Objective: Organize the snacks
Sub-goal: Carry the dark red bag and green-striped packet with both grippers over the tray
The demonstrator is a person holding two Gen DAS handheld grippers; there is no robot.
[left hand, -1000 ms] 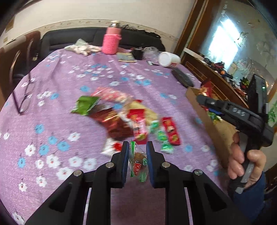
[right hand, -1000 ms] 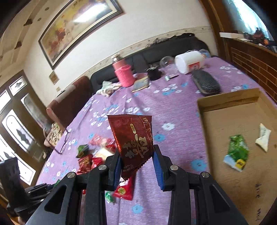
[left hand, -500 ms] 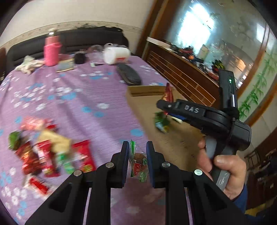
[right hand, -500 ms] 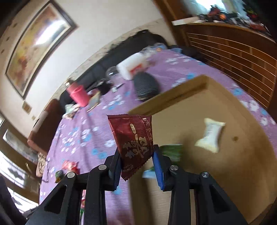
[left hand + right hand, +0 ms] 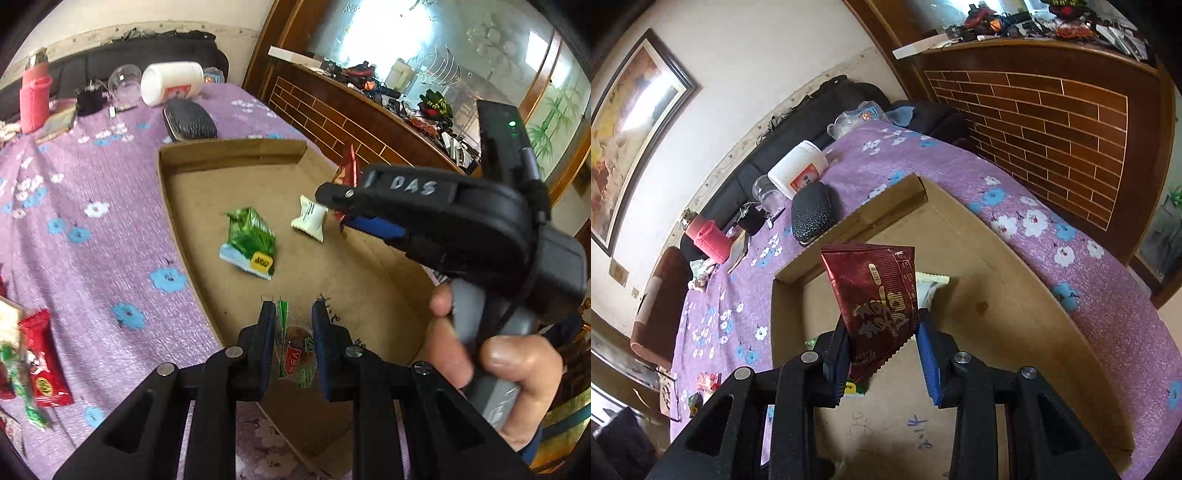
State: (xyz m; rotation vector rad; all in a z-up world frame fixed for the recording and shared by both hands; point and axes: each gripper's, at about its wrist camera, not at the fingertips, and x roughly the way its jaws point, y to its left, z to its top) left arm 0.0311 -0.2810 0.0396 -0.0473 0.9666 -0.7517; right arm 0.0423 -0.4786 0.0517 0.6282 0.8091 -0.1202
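Left wrist view. Lower left of frame: red snack packets (image 5: 43, 360) loose on the purple floral tabletop (image 5: 92, 229). Centre: cardboard tray (image 5: 229, 153) holding a green packet (image 5: 251, 242) and a white packet (image 5: 309, 222). Lower centre: left hand-held gripper (image 5: 294, 332) clamped on a small clear-wrapped snack (image 5: 295, 356), over the tray's near edge. Right: right hand-held gripper (image 5: 341, 206), in a hand (image 5: 495, 354), pinching a dark red packet (image 5: 877, 306) above the tray floor.
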